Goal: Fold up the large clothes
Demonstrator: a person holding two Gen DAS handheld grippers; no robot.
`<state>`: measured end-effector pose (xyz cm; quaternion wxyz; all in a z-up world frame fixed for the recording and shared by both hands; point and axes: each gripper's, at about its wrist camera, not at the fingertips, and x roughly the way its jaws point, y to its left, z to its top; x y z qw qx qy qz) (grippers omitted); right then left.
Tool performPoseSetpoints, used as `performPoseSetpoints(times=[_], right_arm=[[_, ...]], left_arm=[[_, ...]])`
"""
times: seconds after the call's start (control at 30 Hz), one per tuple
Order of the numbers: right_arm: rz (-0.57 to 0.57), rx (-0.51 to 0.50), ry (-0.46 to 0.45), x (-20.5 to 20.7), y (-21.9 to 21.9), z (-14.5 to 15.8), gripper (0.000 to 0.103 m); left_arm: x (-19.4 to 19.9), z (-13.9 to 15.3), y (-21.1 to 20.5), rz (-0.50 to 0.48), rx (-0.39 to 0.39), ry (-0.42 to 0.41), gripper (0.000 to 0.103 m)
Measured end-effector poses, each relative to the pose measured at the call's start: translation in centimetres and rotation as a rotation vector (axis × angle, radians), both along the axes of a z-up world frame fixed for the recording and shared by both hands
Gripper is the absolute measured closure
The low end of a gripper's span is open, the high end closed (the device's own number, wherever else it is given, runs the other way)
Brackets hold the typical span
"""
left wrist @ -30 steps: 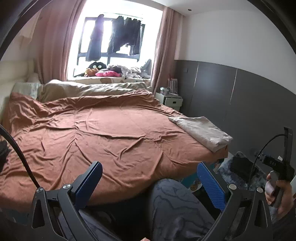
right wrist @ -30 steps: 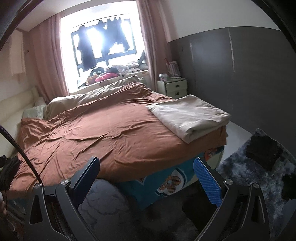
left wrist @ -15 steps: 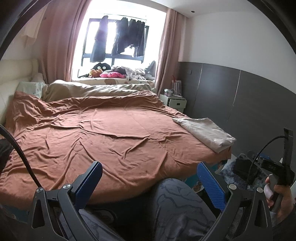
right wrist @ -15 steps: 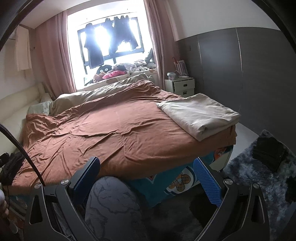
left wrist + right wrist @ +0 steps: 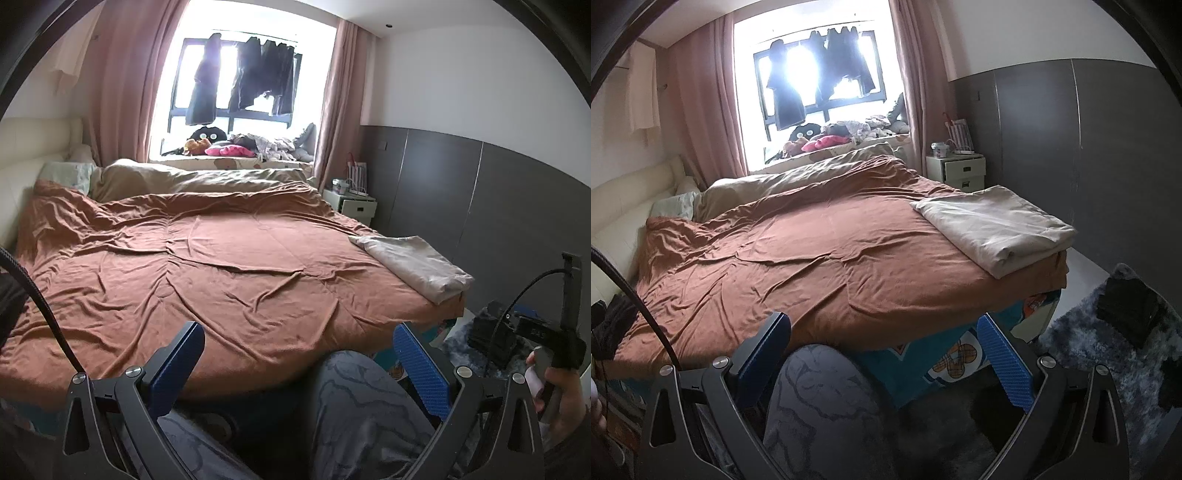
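A folded beige cloth (image 5: 417, 264) lies on the near right corner of a bed covered by a rumpled brown sheet (image 5: 207, 266); it also shows in the right wrist view (image 5: 993, 227), on the same brown sheet (image 5: 812, 266). My left gripper (image 5: 299, 365) is open and empty, held in front of the bed's foot edge above my knee. My right gripper (image 5: 886, 358) is open and empty, also short of the bed edge. Neither touches any cloth. The right gripper's handle (image 5: 546, 336) shows in my hand at the right of the left wrist view.
A beige duvet (image 5: 192, 177) lies along the bed's far side under the window. A white nightstand (image 5: 956, 171) stands at the far right. A dark garment (image 5: 1126, 310) lies on a shaggy grey rug (image 5: 1100, 354) right of the bed. My knee (image 5: 820, 406) sits between the fingers.
Both cameras have tilted up and drawn slightly back, so the bed sits lower in view. My knee has come between the right fingers. Both grippers stay open and empty.
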<state>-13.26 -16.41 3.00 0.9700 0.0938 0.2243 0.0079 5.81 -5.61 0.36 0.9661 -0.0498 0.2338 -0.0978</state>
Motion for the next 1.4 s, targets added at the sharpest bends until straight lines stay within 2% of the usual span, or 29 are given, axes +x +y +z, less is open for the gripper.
performPoseSetpoints(times=[0.73, 0.97, 1.4], right_arm=[[0.013, -0.031, -0.029, -0.7, -0.1, 0.1, 0.002], [0.000, -0.064, -0.046, -0.6, -0.6, 0.1, 0.002], [0.019, -0.055, -0.053, -0.6, -2.3, -0.1, 0.002]], left_arm=[[-2.0, 0.4, 0.0, 0.010, 0.009, -0.035, 0.000], [-2.5, 0.6, -0.5, 0.008, 0.030, -0.050, 0.000], [-3.2, 0.8, -0.8, 0.020, 0.043, -0.069, 0.000]])
